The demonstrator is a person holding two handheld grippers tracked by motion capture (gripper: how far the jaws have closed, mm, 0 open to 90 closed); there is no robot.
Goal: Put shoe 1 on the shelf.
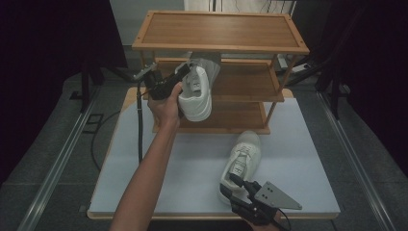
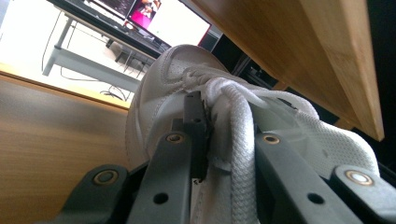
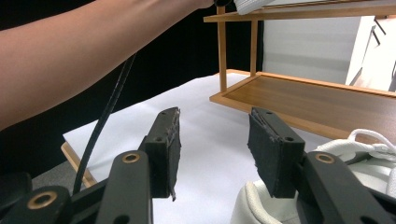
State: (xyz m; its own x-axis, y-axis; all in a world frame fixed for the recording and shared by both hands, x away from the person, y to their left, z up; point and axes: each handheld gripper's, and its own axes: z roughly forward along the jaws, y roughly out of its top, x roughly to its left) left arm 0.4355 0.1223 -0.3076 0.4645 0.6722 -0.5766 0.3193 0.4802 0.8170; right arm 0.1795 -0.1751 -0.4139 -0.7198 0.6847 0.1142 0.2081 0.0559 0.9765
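Note:
A white sneaker (image 1: 197,89) hangs at the front of the wooden rack's (image 1: 221,45) middle shelf, toe pointing inward under the top shelf. My left gripper (image 1: 180,72) is shut on its laces and tongue (image 2: 229,121). A second white sneaker (image 1: 242,158) lies on the white table (image 1: 192,163) in front of the rack. My right gripper (image 1: 233,185) stands open just behind that sneaker's heel (image 3: 252,205), nothing between its jaws.
The rack has three wooden shelves; the bottom shelf (image 3: 303,100) is bare. A black cable (image 1: 140,125) trails from the left gripper down across the table's left side. The person's left forearm (image 1: 144,178) crosses the table's front. Dark curtains flank both sides.

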